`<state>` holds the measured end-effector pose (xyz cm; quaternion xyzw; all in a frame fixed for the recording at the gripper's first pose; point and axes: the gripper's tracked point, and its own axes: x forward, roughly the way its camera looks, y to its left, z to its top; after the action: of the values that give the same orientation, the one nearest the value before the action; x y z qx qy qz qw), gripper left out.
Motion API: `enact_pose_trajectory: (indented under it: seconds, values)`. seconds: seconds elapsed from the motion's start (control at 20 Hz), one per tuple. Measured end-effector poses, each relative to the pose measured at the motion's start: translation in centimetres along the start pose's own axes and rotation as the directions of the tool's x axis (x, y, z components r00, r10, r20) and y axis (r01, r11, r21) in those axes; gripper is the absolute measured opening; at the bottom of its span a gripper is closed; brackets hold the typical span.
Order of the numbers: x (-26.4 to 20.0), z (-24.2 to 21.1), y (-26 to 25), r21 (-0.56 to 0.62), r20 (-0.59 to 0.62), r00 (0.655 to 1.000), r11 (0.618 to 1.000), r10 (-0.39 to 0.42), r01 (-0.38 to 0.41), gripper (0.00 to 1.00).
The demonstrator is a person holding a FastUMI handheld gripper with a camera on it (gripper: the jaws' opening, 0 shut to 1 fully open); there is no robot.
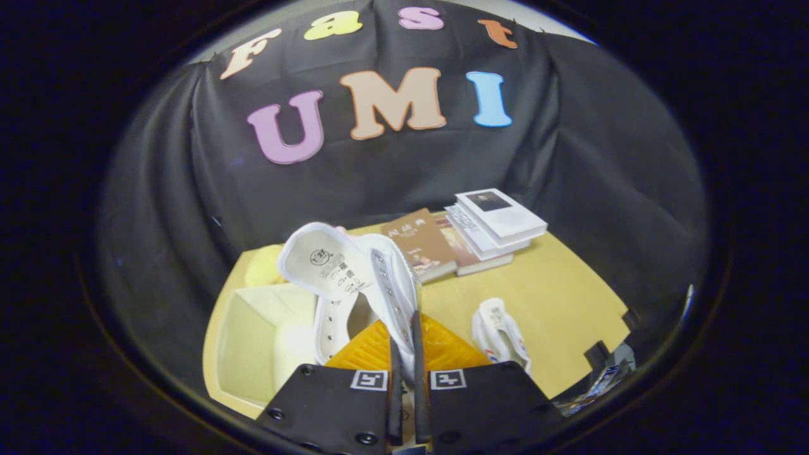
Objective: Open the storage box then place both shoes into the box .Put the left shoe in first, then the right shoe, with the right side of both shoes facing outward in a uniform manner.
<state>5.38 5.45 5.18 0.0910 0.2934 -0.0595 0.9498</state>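
My gripper (404, 354) is shut on a white shoe (354, 278), both fingers pinching the side of its upper by the eyelet strip. The shoe hangs lifted just ahead of the fingers, its tongue with a printed label turned toward me. Beneath it and to the left stands the pale yellow storage box (253, 335), open, with its inside showing. The second white shoe (499, 332), with red and blue marks on its side, lies on the table to the right of the fingers.
A wooden table (556, 297) carries everything. Beyond the shoes lie two brown books (423, 243) and a stack of white books (499, 221). Black cloth walls close the booth behind and on both sides. Dark clutter (600, 373) sits at the table's right front corner.
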Motion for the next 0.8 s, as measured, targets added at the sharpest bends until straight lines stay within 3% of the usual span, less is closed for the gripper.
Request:
enact_pose_trajectory:
  seconds: [0.25,0.4,0.5,0.65,0.8]
  values:
    - [-0.6,0.4,8.1,-0.005,0.018,0.991,0.992,0.13,-0.13,0.11]
    - [0.4,-2.1,13.2,-0.006,-0.024,0.978,0.978,0.209,-0.209,0.1]
    - [1.5,-4.9,15.0,-0.018,-0.083,0.975,0.978,0.204,-0.207,0.1]
    - [3.5,-9.0,15.5,-0.049,-0.191,0.972,0.988,0.136,-0.148,0.11]
    - [6.0,-12.0,16.1,-0.083,-0.302,0.948,0.988,0.101,-0.132,0.11]
